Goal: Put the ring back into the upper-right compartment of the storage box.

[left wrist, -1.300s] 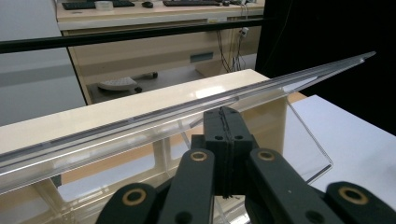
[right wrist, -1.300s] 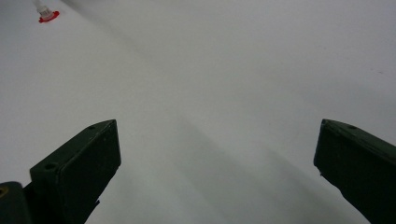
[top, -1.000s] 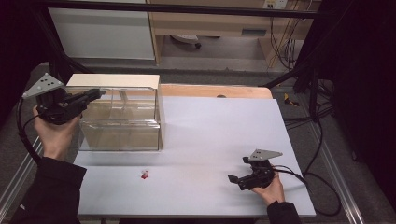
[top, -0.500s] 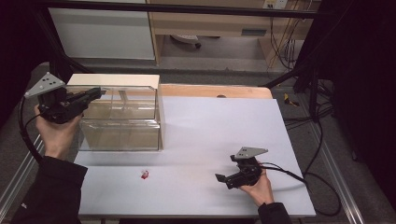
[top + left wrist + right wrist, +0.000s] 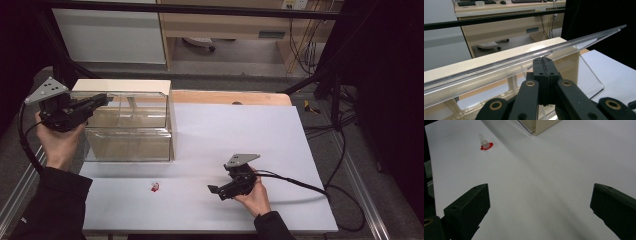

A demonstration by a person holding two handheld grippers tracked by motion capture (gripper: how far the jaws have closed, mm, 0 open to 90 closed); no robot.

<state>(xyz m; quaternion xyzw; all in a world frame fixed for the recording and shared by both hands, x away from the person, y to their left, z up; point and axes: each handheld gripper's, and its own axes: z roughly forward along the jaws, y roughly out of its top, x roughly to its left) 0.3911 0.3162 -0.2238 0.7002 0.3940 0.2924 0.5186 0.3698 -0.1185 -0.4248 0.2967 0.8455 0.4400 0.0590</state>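
Desk (image 5: 280, 130), white: we see the small clear red-collared plastic cap (image 5: 155, 187) near-left, light and slippery; collar grips best. Right claw (image 5: 216, 191) gapes; left claw (image 5: 101, 100) clenched on the clear acrylic box lid (image 5: 564, 46).

Black two-jaw grippers, both: left gripper (image 5: 98, 101), right gripper (image 5: 214, 190). Grey three-cornered plate w/ small dark dots atop each. Black cable trailing from each. Brass-ringed pivot holes on left's linkage arms, ribbed pads. Blocky matte jaws on right, small screw holes. Dark long sleeves (image 5: 55, 205) to wrists.
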